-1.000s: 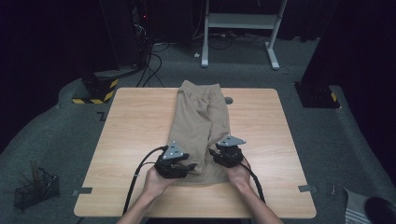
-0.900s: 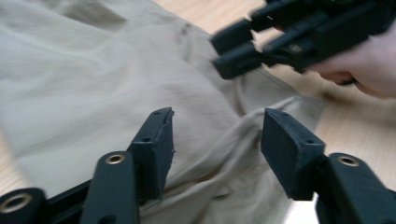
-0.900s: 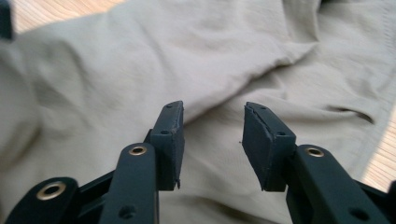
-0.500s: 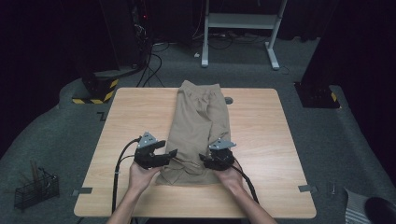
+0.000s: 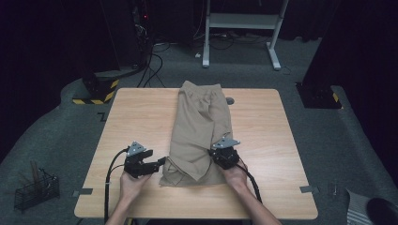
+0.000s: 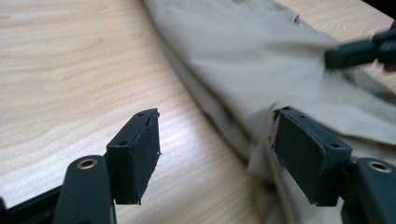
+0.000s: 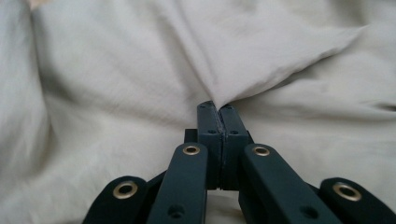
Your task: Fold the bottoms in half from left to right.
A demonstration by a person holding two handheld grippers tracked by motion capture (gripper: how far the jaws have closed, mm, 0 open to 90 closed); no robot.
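Folding step: right gripper jaws pinch the khaki trousers; left gripper, jaws just spreading, needs the near-edge hem.

The place looked like a lab or recording studio rather than a home. A plain light-wood bench stood alone on grey carpet, ringed by black curtains that kept the surroundings dark. Behind it, cables trailed across the floor to a dark equipment rack showing a small red light, and a white metal desk frame stood beside it. A block with yellow-and-black hazard stripes sat near the bench's far left corner. Strips of grey tape marked the carpet at the near corners, and a wire basket rested on the floor to the left.
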